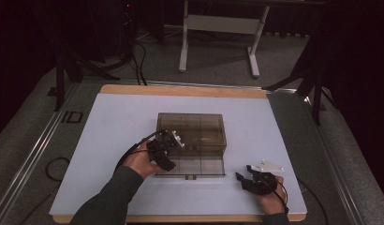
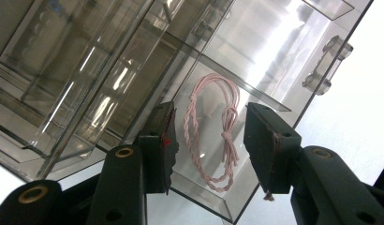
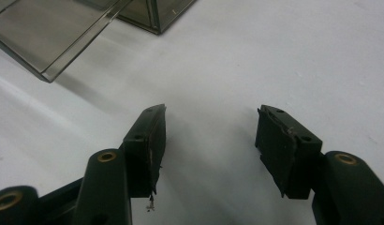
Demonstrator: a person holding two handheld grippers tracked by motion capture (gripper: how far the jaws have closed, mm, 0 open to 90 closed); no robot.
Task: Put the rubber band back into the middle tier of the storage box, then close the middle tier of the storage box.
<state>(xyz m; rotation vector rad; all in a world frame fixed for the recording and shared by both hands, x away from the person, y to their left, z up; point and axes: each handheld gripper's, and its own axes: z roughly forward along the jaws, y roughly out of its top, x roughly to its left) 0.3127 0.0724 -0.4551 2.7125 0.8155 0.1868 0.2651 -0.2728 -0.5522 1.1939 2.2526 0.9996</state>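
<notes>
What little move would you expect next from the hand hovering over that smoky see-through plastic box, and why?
Probably lower the left gripper straight down into the smoky clear plastic box and close on the pink twisted cord loop. Its jaws stand apart on either side of the cord, which lies on the compartment floor, not yet gripped. The right gripper rests open on the white table, away from the box.

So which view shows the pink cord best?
The left gripper view: the pink cord lies coiled and knotted in a compartment of the clear box, framed between the left gripper and its open jaws. In the high view the box is small and dark, and I cannot make out the cord. The right gripper view catches just a box corner.
</notes>
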